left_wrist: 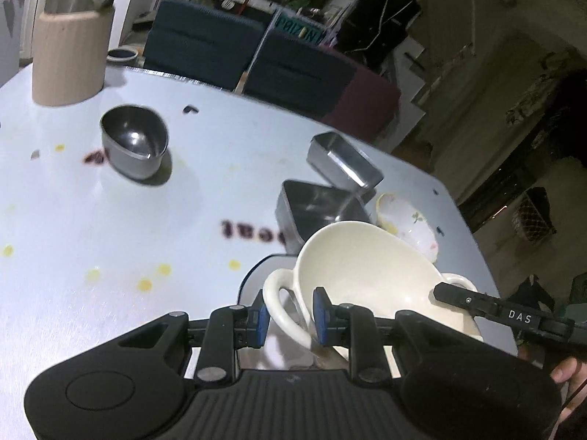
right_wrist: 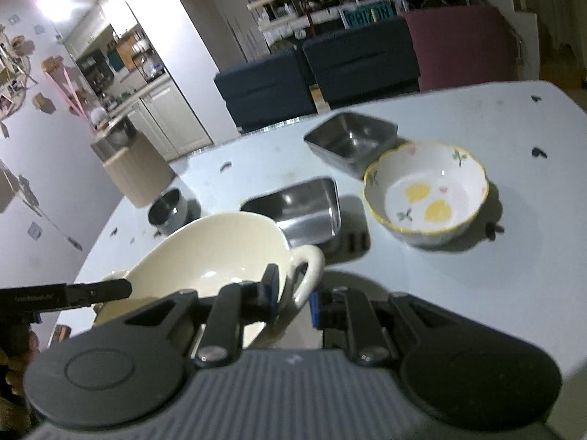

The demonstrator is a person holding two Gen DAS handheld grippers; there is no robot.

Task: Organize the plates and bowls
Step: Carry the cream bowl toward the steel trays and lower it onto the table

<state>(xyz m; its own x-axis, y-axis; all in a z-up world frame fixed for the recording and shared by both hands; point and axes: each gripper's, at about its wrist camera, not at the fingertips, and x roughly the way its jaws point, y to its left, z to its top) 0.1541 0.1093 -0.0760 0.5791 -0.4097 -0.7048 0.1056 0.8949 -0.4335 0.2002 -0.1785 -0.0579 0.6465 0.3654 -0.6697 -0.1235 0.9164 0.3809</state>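
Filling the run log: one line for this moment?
left tongs: shut on cream bowl handle | right tongs: shut on other handle | bowl: tilted, carried by both | table: steel dishes, floral bowl

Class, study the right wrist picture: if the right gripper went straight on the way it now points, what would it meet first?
The right gripper already grips the cream bowl's handle. Straight ahead, the nearer square steel dish probably comes first, with the floral bowl off to the right, though depth is uncertain.
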